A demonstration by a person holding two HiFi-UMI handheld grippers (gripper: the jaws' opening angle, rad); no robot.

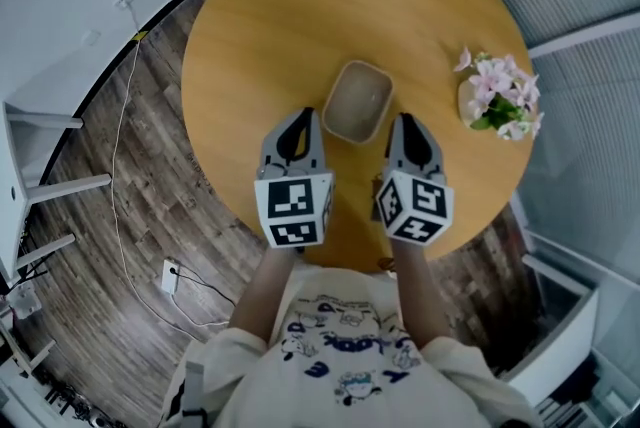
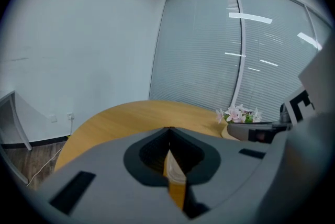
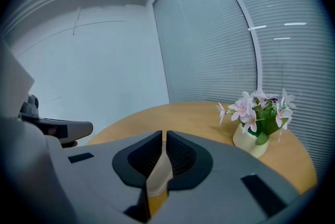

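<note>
A round wooden worktop [image 1: 300,6] is seen from above, with a person's arms reaching over its near edge. A hand-held gripper is held in each hand, and each carries a cube with square markers.

A small, pale beige dish [image 1: 357,101] with rounded corners is set near the middle of the worktop. It is flanked by both grippers. The left hand-held gripper [image 1: 305,114] is placed just beside the dish's left edge, and its jaws are pressed together at the tips, as shown in the left gripper view [image 2: 168,130]. The right hand-held gripper [image 1: 405,119] is placed just beside the dish's right edge. In the right gripper view [image 3: 163,134] its jaws are drawn almost together, with only a thin slit left between them. Nothing is pinched by either gripper.

A cream vase of pink flowers [image 1: 497,98] is stood to the right, well apart from the dish. Dark wooden floor [image 1: 130,176] is seen beneath, with a white cable [image 1: 120,166] trailed across it.
</note>
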